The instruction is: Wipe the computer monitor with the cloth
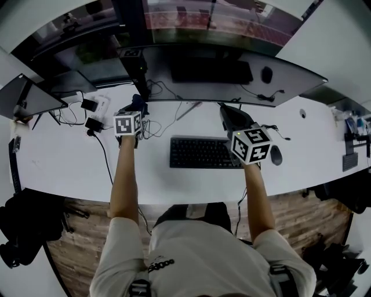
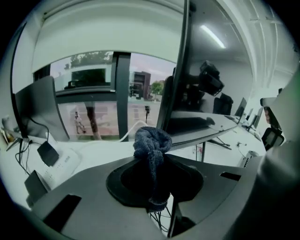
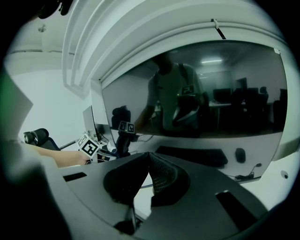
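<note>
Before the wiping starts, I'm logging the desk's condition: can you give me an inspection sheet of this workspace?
Surface: white desk, mostly bare at the front.
Job's things: curved monitor, dark; blue cloth, bunched.
Clutter: keyboard, mouse, power adapters.
Grippers: left tool shut on the blue cloth; right tool shut, empty.
Cables: loose leads behind the keyboard; black cord over the front edge.
Surroundings: window, wood floor.
</note>
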Available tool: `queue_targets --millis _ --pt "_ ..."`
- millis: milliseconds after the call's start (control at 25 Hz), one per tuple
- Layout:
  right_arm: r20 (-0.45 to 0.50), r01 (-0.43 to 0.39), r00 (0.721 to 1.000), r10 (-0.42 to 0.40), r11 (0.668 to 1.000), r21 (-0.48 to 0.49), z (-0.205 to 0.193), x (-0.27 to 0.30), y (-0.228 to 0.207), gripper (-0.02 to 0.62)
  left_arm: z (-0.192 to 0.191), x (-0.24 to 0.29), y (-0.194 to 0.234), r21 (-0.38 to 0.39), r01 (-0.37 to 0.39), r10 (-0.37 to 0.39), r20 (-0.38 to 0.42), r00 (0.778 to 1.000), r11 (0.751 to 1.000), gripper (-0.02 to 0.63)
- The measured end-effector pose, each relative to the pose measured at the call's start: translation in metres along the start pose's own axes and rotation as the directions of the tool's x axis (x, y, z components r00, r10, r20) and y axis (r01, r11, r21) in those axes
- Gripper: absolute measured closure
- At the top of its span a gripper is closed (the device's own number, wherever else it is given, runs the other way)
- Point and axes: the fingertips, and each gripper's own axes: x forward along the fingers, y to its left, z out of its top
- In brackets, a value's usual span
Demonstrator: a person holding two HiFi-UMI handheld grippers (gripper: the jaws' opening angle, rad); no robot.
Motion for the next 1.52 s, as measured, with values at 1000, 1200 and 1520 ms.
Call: queue_targets --millis 1000,1200,1520 --pt "-0.055 0.15 0.988 -0.146 0.984 0.094 -0.062 -0.095 -0.148 0.591 0.006 0.094 -0.192 -0.25 0.322 -0.304 0.108 0.947 0.913 0.517" --pt "-0.053 0.205 0.978 -0.2 0.972 0.114 -0.07 -0.129 -0.189 0.591 0.014 0.117 -0.257 -0.235 0.381 -0.366 0.103 0.925 0.894 0.517" --pt "-0.048 0.283 0.959 -0.279 0.947 0.149 -0.085 -0.19 -0.257 0.591 0.027 0.152 -0.367 -0.209 0.437 -0.427 0.09 0.9 0.875 0.517"
